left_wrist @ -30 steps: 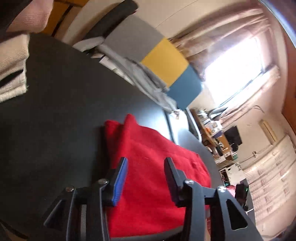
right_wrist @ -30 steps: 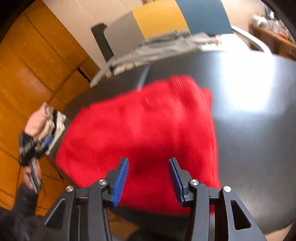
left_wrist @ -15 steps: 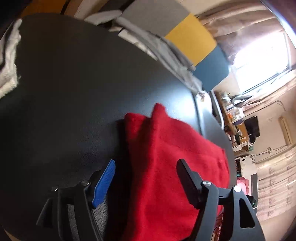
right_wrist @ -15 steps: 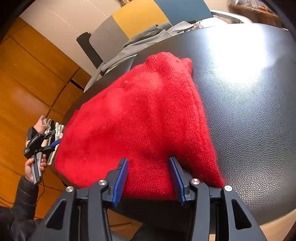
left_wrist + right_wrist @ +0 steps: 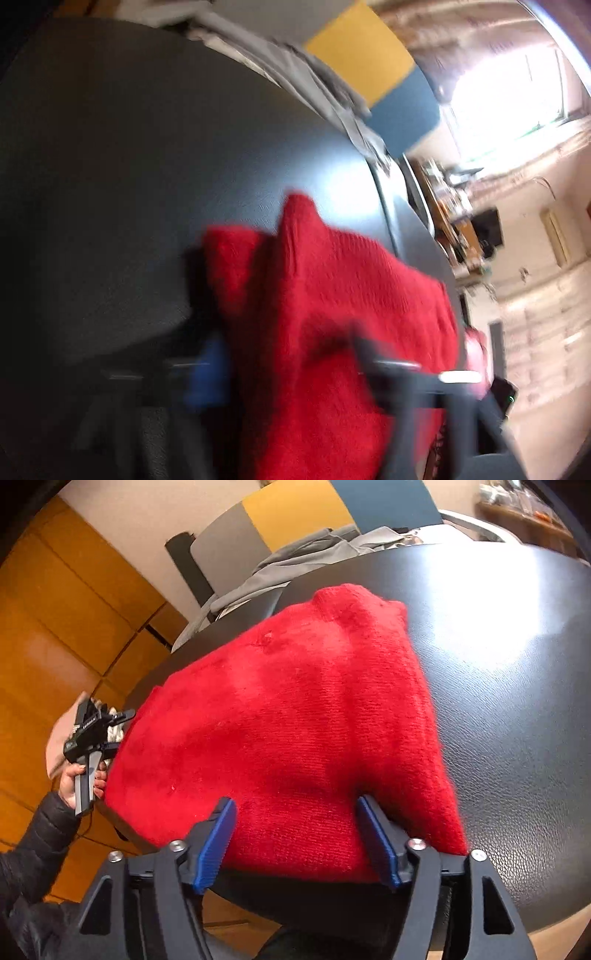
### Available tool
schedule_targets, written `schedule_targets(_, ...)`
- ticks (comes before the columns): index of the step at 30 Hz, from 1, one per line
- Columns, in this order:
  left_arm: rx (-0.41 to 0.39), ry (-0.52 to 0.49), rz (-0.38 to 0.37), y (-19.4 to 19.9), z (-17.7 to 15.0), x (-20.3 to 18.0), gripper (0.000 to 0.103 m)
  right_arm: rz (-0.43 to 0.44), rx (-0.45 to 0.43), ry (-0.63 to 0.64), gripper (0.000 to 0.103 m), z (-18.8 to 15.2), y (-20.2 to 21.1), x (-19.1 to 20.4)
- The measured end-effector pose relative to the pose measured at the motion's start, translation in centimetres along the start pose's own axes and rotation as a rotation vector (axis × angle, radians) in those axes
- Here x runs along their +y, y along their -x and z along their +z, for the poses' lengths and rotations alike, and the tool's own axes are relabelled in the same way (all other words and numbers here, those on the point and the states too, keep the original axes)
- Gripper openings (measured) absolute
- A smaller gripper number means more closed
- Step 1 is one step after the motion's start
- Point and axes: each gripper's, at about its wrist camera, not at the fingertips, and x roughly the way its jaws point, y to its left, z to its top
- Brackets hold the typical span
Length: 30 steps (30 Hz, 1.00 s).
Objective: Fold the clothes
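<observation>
Red knitted sweater (image 5: pixel 295 731) lies bunched on black leather-look worktop (image 5: pixel 517 709), near edge hidden behind fingers. Left gripper (image 5: pixel 288 365) blurred, closing w/ sweater between; grip unclear. Right gripper (image 5: pixel 299 842) opening, fingers straddle hem.

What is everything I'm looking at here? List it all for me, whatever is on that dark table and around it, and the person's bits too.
red knitted garment: one, red, lying on the table's near side, its near edge between the right gripper's fingers.
table: one, black, leather-like top, under the garment.
grey clothes: a heap, grey, at the table's far edge.
panel: one, in grey, yellow and blue sections, behind the heap.
wooden wall: orange-brown, on the left of the right wrist view.
window: one, bright, with curtains, far right in the left wrist view.
right gripper: black with blue pads, jaws opening around the garment's edge.
left gripper: black, blurred, jaws closing at the garment's other side.
hand: one, dark sleeve, holding the left gripper.
</observation>
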Motion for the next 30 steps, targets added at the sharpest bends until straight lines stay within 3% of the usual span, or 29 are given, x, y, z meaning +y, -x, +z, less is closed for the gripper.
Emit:
schedule_targets(3,-0.038,0.059,-0.035,0.2,-0.3,0.9,0.013,-0.032,0.020,0.056,0.080,0.0,-0.3,0.8)
schedule_targets(6,-0.070,0.077,-0.055,1.3,0.0,1.1,0.012,-0.062,0.067,0.081,0.080,0.8,-0.4,1.5)
schedule_targets(8,-0.086,0.066,-0.053,2.5,0.6,1.1,0.012,-0.049,0.082,0.105,0.069,1.6,-0.1,2.1)
schedule_targets(9,-0.093,0.056,-0.038,3.1,0.9,1.0,0.012,-0.022,0.080,0.123,0.059,2.3,0.2,2.5)
schedule_targets(14,-0.131,0.035,0.039,6.4,3.5,0.8,0.012,0.018,0.106,0.338,0.055,6.6,-0.4,6.1)
schedule_targets(18,-0.130,0.017,0.076,8.5,4.9,0.2,0.012,0.047,0.192,0.433,0.047,8.5,-2.7,6.6)
schedule_targets(21,-0.117,0.016,0.086,9.7,5.6,-0.3,0.012,0.051,0.262,0.505,0.047,9.1,-4.6,6.5)
schedule_targets(25,-0.101,0.012,0.095,10.4,5.8,-1.3,0.012,0.032,0.308,0.537,0.046,9.8,-6.1,5.7)
schedule_targets(30,-0.088,-0.008,0.134,11.0,5.1,-1.9,0.012,0.006,0.282,0.566,0.045,10.4,-5.1,4.8)
